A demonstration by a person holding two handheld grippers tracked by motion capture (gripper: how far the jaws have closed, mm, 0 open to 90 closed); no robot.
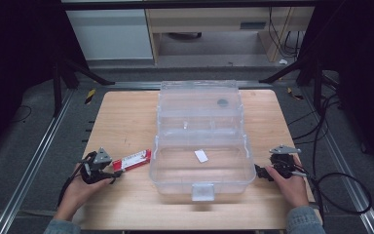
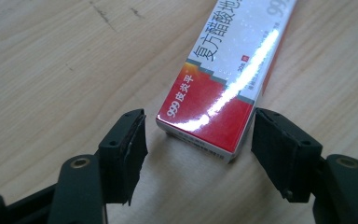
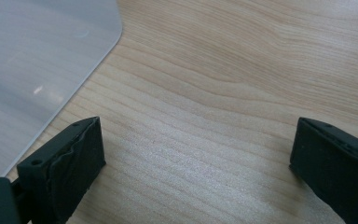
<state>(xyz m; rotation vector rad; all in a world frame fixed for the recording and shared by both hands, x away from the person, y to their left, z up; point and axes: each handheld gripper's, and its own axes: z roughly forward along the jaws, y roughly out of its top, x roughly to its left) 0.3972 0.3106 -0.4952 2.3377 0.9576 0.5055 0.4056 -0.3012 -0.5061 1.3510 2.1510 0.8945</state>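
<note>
Red-and-white carton (image 1: 132, 160) lies flat on wooden table (image 1: 121, 117), just left of clear plastic box (image 1: 202, 165) w/ its lid swung back; left gripper (image 1: 108, 171) sits at carton's near end; in left gripper view the carton (image 2: 214, 93) end lies between the jaws, both spread w/ a gap each side, not touching, so left gripper (image 2: 198, 144) grips nothing; right gripper (image 1: 262, 171) rests on table just beside box's right wall; in right gripper view its jaws stand wide apart over bare wood, right gripper (image 3: 196, 154) holding nothing, box corner (image 3: 32, 70) at upper left.
</note>
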